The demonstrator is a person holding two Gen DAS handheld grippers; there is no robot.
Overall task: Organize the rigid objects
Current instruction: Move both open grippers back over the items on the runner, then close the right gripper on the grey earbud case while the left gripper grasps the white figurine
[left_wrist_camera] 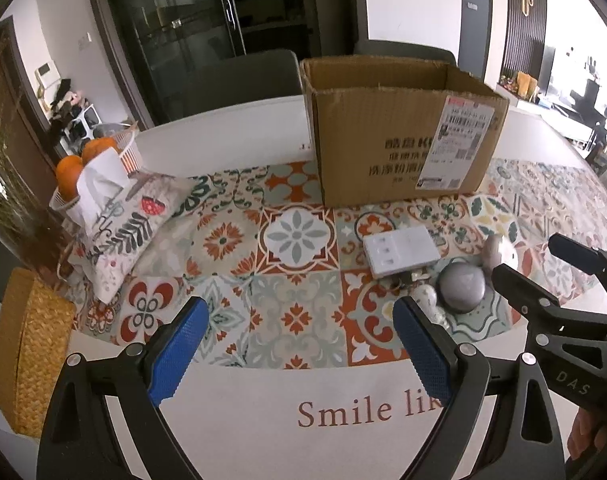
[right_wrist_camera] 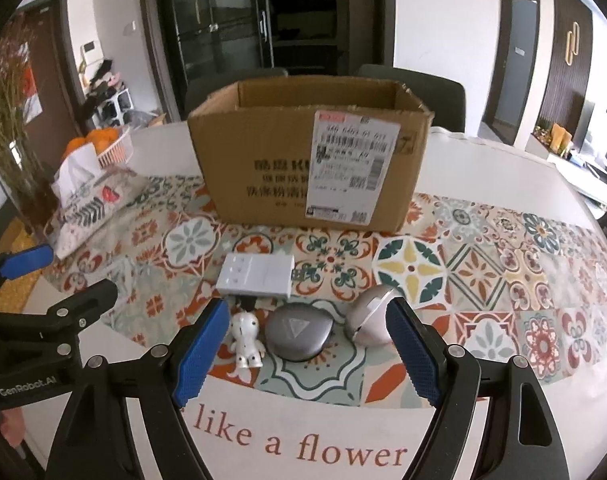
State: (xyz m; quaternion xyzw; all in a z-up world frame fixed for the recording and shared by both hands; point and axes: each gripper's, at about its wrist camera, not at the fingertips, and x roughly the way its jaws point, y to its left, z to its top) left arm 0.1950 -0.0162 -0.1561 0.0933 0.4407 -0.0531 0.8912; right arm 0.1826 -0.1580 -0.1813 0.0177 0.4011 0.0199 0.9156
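A big cardboard box (right_wrist_camera: 311,160) stands open at the back of the patterned mat (right_wrist_camera: 483,272). In front of it lie a white switch plate (right_wrist_camera: 259,276), a little white toy figure (right_wrist_camera: 247,338), a flat grey disc (right_wrist_camera: 299,332) and a silver ball (right_wrist_camera: 369,314). The left gripper (left_wrist_camera: 301,346) and right gripper (right_wrist_camera: 307,350) are both spread apart, holding nothing.

Figurine (right_wrist_camera: 247,340), case (right_wrist_camera: 299,332), ball (right_wrist_camera: 369,314) before box (right_wrist_camera: 311,164).
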